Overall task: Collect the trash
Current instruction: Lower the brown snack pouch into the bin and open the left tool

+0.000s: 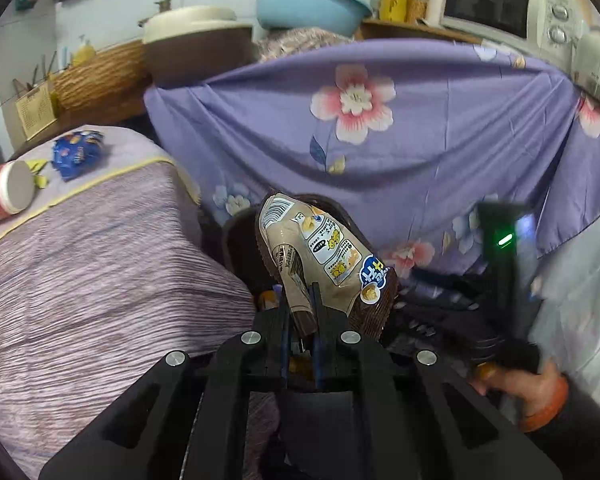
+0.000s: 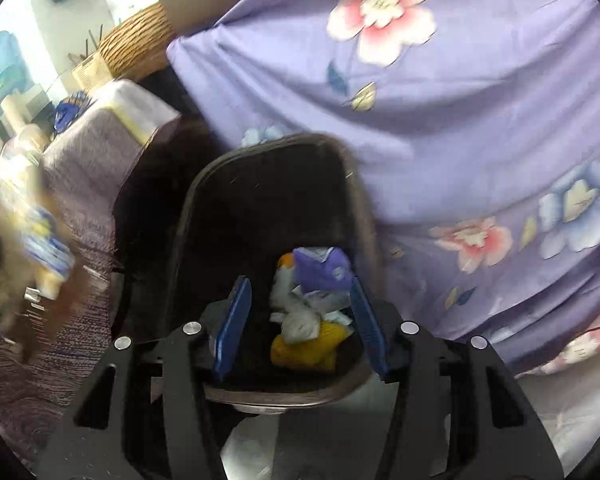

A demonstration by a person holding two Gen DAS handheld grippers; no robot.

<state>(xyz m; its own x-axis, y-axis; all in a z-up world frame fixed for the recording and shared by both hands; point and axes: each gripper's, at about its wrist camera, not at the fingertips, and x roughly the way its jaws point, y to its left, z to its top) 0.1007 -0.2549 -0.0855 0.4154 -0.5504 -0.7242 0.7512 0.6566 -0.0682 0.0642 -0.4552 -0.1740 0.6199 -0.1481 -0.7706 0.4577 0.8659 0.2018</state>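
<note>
Your left gripper (image 1: 303,312) is clenched on a beige snack bag (image 1: 320,256), pinching its lower edge; the bag stands up from the jaws and leans right, just in front of the dark bin's (image 1: 240,236) rim. Your right gripper (image 2: 298,320) is released, its blue pads (image 2: 232,332) spread with nothing between them, hanging over the open bin (image 2: 204,184). Inside the bin lie a purple wrapper (image 2: 324,270), white crumpled paper (image 2: 300,324) and a yellow wrapper (image 2: 308,348), heaped toward the near right side. In the right view the beige bag shows only as a blur at the left edge. Your right hand (image 1: 532,388), with an orange cuff, shows at the lower right of the left view. More trash waits on the low striped-cloth table (image 1: 100,264) to the left of the bin: a blue wrapper (image 1: 76,154) and a red tube (image 1: 4,196) on its side. Behind the bin hangs a purple flowered sheet (image 1: 420,152).
</note>
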